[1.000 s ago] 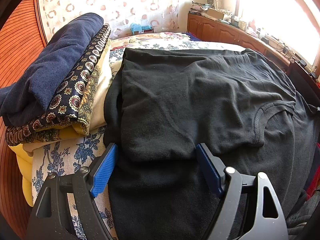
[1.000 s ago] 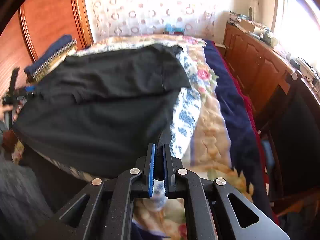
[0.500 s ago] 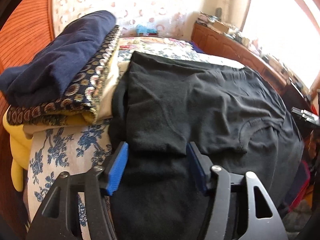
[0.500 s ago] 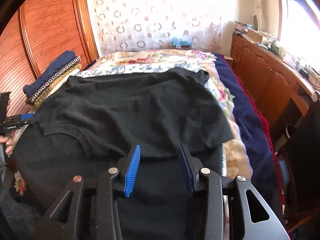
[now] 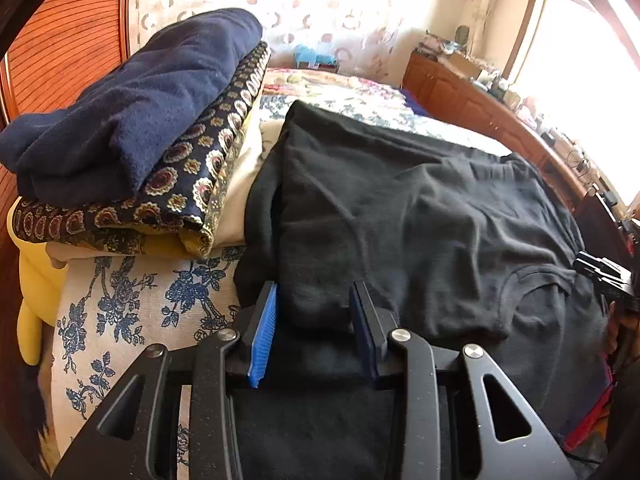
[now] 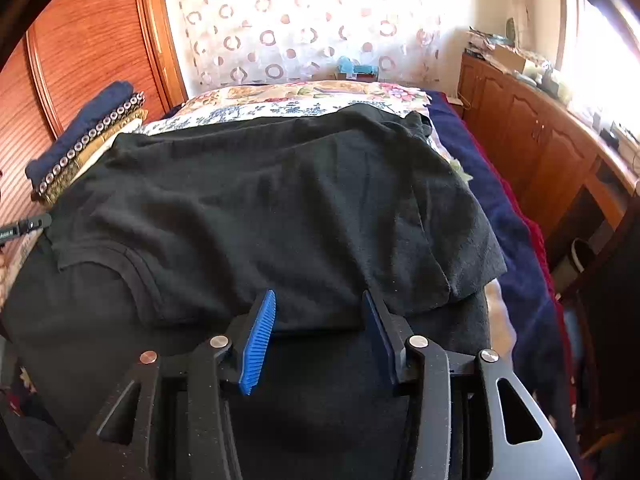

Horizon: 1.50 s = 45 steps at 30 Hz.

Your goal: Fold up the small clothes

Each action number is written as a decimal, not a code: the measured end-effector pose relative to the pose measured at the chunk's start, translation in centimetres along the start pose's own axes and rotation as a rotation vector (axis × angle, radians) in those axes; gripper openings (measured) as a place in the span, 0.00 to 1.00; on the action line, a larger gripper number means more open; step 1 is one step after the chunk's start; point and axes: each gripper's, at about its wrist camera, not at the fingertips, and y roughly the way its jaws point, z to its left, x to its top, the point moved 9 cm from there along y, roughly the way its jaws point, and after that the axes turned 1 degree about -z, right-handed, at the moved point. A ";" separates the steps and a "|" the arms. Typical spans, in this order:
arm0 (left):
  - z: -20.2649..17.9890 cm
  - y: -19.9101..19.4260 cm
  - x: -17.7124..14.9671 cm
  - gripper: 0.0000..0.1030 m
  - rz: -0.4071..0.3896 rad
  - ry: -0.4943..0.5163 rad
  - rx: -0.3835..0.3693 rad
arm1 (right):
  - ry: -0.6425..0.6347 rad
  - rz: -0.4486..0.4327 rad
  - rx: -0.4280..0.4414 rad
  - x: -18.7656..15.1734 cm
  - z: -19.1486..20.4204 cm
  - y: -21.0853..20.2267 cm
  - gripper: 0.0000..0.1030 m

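A black T-shirt (image 5: 420, 216) lies spread on the bed, its upper half folded down over the lower half; it also shows in the right wrist view (image 6: 280, 208). My left gripper (image 5: 314, 308) is open, its blue pads on either side of the folded edge at the shirt's left side. My right gripper (image 6: 318, 316) is open, its pads on either side of the folded edge nearer the shirt's right side. The neckline (image 6: 136, 272) lies left of the right gripper. Neither gripper holds cloth.
A stack of folded clothes (image 5: 132, 152), navy on top, sits at the left by the wooden headboard (image 6: 92, 52). The floral bedspread (image 5: 120, 304) shows around the shirt. A wooden cabinet (image 6: 532, 128) runs along the right under the bright window.
My right gripper opened, let go of the shirt's edge and came to rest over the folded edge. My left gripper narrowed its opening and shifted slightly along the fold.
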 end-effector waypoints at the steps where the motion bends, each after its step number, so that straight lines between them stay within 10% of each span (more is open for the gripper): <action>1: -0.1 0.2 -0.1 0.37 0.004 0.001 -0.001 | -0.003 -0.002 -0.002 -0.1 0.1 0.1 0.50; 5: -1.2 0.0 -0.2 0.11 -0.016 0.057 0.004 | -0.014 -0.005 -0.008 -0.2 0.0 -0.2 0.52; 38: -1.0 0.7 -0.3 0.11 -0.027 0.041 -0.006 | 0.242 0.034 0.007 2.2 -9.9 1.1 0.57; 45: -0.9 0.5 -0.3 0.13 -0.026 0.036 -0.012 | 0.163 0.006 -0.017 2.5 -8.7 1.2 0.34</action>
